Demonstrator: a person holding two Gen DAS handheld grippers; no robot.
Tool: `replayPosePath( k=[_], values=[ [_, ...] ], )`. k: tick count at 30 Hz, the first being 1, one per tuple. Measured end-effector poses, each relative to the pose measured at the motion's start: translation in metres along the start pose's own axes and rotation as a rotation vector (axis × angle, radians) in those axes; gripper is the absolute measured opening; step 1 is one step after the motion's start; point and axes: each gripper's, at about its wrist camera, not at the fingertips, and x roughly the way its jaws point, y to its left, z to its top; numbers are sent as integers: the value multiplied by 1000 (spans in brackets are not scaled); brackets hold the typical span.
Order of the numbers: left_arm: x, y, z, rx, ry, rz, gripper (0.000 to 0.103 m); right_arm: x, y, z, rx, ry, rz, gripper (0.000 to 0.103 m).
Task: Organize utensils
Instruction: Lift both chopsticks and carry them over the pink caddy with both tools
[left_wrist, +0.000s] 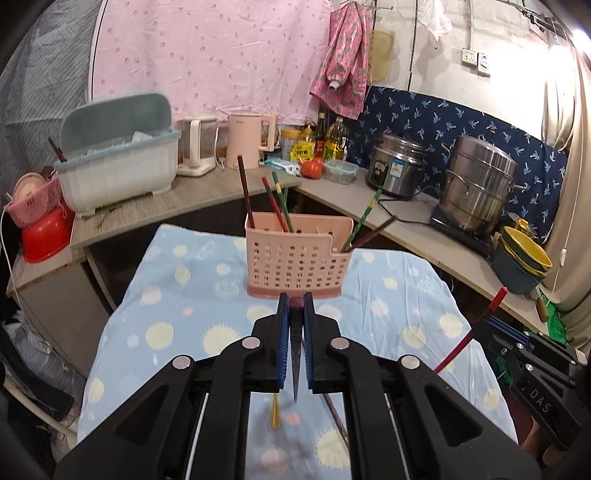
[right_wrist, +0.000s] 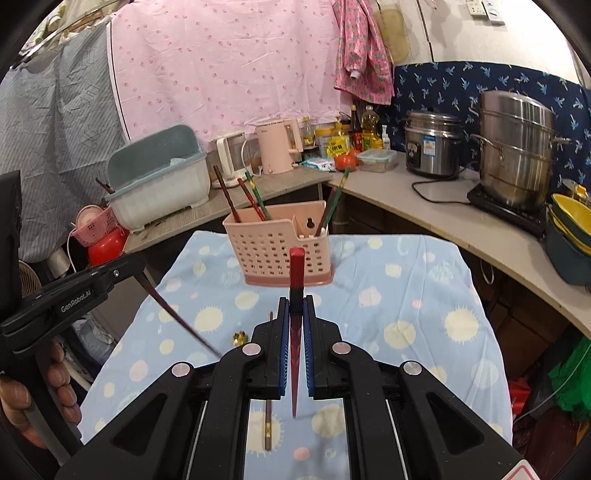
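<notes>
Counter: an L-shaped run along the back, carrying a dish tub, kettles, bottles and steel pots; none of it looks like part of this job.
Table: a surface under a blue spotted cloth, in front of the counter, where the work goes on.
Utensil holder: pink perforated caddy standing upright at the far middle of the cloth, with two compartments; three chopsticks lean in the larger one, two in the smaller.
Left gripper: pressed together on a dark chopstick, held above the cloth, near side of the holder.
Right gripper: pinching a red chopstick, its blunt end pointing toward the holder.
Progress: judged roughly midway; five sticks stowed, two in hand not yet dropped in.
Left on the cloth: a dark chopstick, a thin stick and a small gold-tipped utensil.
Hard to make out: both grippers' bodies cover the near cloth, so more pieces may lie beneath; the gold piece's type is unclear.
</notes>
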Motion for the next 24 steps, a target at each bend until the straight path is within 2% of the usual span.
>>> replayPosePath(
  k=[8, 18, 24],
  values=[
    [14, 0, 52, 15, -44, 2, 7, 14, 0, 46, -14, -44, 18, 7],
    [38, -6, 159, 30, -166, 3, 7, 50, 0, 160, -40, -182, -1, 7],
    [67, -13, 204, 33, -228, 2, 7, 95, -7, 199, -17, -187, -11, 7]
  ],
)
